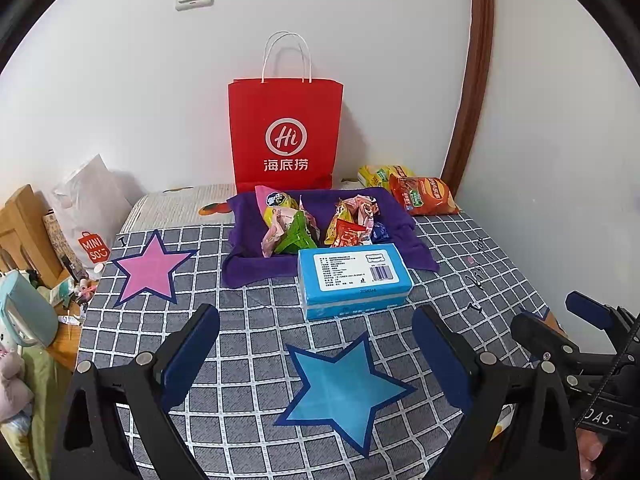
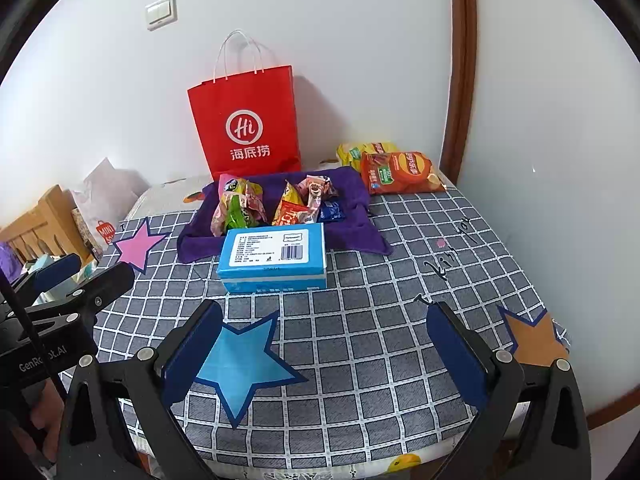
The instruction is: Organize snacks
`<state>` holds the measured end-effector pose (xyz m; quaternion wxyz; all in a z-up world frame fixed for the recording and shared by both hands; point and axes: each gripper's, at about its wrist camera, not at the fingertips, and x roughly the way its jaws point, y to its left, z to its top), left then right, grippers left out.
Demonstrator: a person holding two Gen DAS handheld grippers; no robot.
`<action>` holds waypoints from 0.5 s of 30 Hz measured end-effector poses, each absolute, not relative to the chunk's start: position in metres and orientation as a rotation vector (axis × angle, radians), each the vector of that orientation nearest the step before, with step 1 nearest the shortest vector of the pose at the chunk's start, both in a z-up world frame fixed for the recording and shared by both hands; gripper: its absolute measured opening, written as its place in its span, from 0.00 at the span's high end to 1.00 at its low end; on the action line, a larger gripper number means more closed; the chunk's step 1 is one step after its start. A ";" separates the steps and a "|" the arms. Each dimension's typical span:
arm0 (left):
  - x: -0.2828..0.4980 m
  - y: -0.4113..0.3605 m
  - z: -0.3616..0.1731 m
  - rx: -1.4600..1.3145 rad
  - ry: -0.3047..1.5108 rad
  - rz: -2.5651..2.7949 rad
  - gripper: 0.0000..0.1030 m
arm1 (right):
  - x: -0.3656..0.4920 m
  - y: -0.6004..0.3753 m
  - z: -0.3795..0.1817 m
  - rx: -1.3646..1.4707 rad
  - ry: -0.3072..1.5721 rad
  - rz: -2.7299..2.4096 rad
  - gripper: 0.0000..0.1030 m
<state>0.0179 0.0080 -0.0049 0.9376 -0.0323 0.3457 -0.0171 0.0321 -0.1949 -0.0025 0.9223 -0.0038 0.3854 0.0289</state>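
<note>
Several small snack packets (image 1: 320,224) (image 2: 276,204) lie heaped on a purple cloth (image 1: 248,268) (image 2: 192,244) at the back of the checked tablecloth. An orange chip bag (image 1: 424,196) (image 2: 404,172) and a yellow one (image 1: 376,174) (image 2: 356,150) lie in the back right corner. A red paper bag (image 1: 286,136) (image 2: 246,124) stands upright against the wall. My left gripper (image 1: 316,340) is open and empty over the blue star (image 1: 344,388). My right gripper (image 2: 324,344) is open and empty too, to the right of that blue star (image 2: 240,364).
A blue tissue box (image 1: 354,280) (image 2: 274,258) sits in front of the purple cloth. A pink star (image 1: 150,268) (image 2: 136,246) marks the left side, an orange star (image 2: 532,340) the near right. Clutter, a white bag (image 1: 88,208) and wooden furniture stand past the left edge.
</note>
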 end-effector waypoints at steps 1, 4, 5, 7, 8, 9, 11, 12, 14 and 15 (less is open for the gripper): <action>0.018 0.008 -0.005 -0.066 0.707 -0.035 0.06 | 0.032 -0.195 -0.002 -0.007 0.791 0.061 0.02; 0.018 0.008 -0.005 -0.065 0.707 -0.035 0.06 | 0.032 -0.195 -0.002 -0.009 0.791 0.060 0.02; 0.018 0.008 -0.005 -0.065 0.707 -0.034 0.05 | 0.032 -0.195 -0.002 -0.009 0.790 0.059 0.02; 0.017 0.008 -0.005 -0.066 0.707 -0.035 0.06 | 0.032 -0.195 -0.001 -0.008 0.789 0.061 0.02; 0.018 0.008 -0.005 -0.066 0.707 -0.035 0.06 | 0.032 -0.195 -0.001 -0.009 0.789 0.060 0.02; 0.018 0.008 -0.005 -0.066 0.707 -0.034 0.06 | 0.032 -0.195 -0.001 -0.009 0.788 0.059 0.02; 0.018 0.008 -0.005 -0.065 0.707 -0.035 0.05 | 0.032 -0.195 -0.001 -0.010 0.789 0.060 0.02; 0.018 0.008 -0.005 -0.066 0.707 -0.035 0.06 | 0.032 -0.194 -0.001 -0.010 0.788 0.060 0.02; 0.018 0.009 -0.005 -0.066 0.709 -0.035 0.05 | 0.031 -0.194 -0.001 -0.011 0.788 0.060 0.02; 0.018 0.009 -0.005 -0.067 0.710 -0.036 0.06 | 0.031 -0.194 -0.001 -0.011 0.788 0.060 0.02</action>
